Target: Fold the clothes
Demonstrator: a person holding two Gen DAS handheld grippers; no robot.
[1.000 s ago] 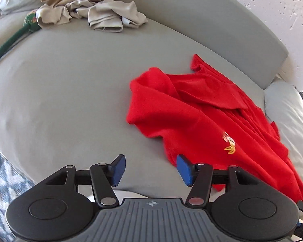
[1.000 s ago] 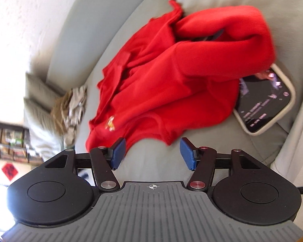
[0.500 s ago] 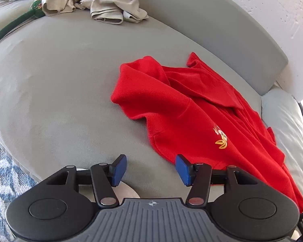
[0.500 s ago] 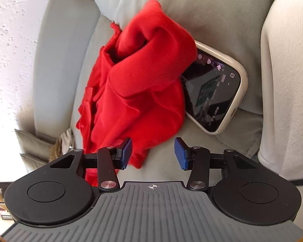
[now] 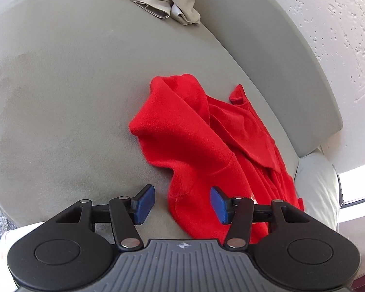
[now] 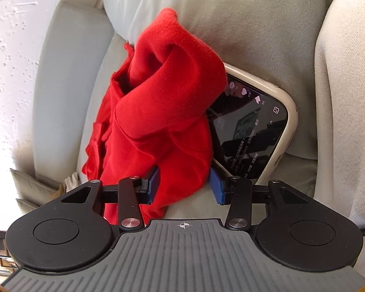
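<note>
The red top (image 5: 202,146) lies in a crumpled heap on the grey sofa (image 5: 60,97), close to the back cushion. It is not folded at all. Its sleeves and body are bunched up, so the whole job is still to do: spread it flat first, then fold it. One end of the top lies over a phone (image 6: 255,131) that rests against the sofa cushion.

The left claw (image 5: 182,203) points down at the near edge of the top. It is partly open, with red cloth between its blue pads, but the pads do not press on it. The right claw (image 6: 185,186) also points down, at the other end of the top. Its jaws have just been closing and a fold of cloth sits between them, touching the left pad. The right pad is clear, so it does not look gripped yet.

More clothes (image 5: 163,7) wait in a beige pile far off on the sofa
</note>
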